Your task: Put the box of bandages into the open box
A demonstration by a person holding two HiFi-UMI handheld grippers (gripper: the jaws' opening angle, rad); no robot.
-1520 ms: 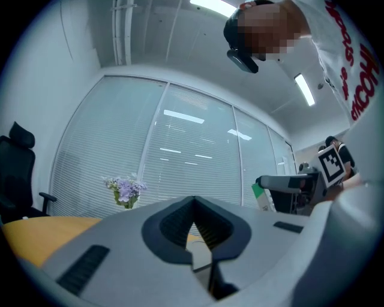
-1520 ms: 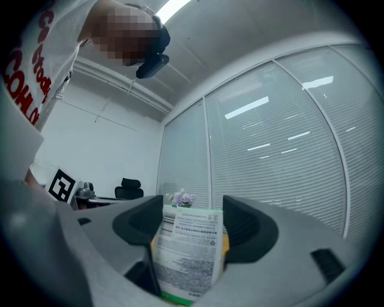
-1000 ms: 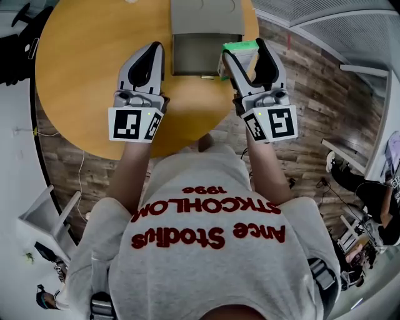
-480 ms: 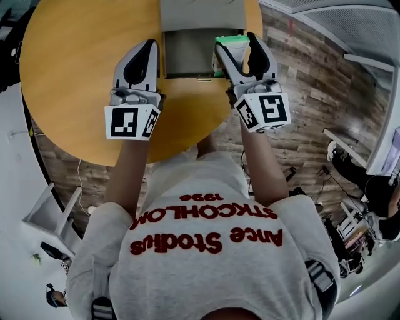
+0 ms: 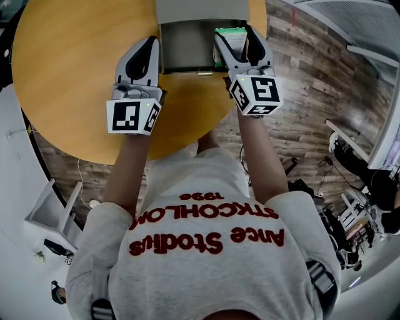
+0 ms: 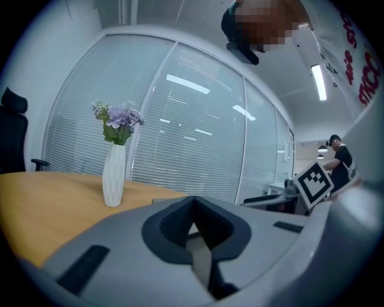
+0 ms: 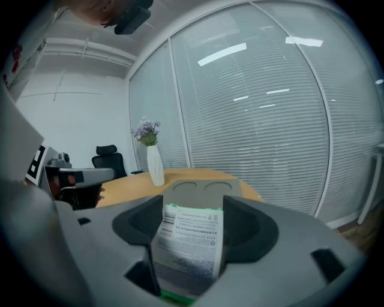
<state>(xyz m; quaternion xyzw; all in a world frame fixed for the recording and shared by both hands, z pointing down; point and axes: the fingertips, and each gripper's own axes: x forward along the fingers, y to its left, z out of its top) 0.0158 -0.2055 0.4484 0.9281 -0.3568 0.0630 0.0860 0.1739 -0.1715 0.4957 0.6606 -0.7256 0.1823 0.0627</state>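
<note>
The open box is grey and stands at the far side of the round wooden table, its lid folded back. The box of bandages is white with green edges. My right gripper is shut on it and holds it over the open box's right part. In the right gripper view the bandage box stands printed side up between the jaws of the right gripper. My left gripper is shut on nothing beside the box's left wall. In its own view the left gripper has its pads together.
A white vase with purple flowers stands on the table beyond the box; the same vase shows past the lid. A black office chair and glass walls with blinds lie behind. Wooden floor surrounds the table.
My right gripper has carried the box of bandages forward and left, from beside the open box's right edge to over it. The left gripper moved slightly forward along the left wall.
</note>
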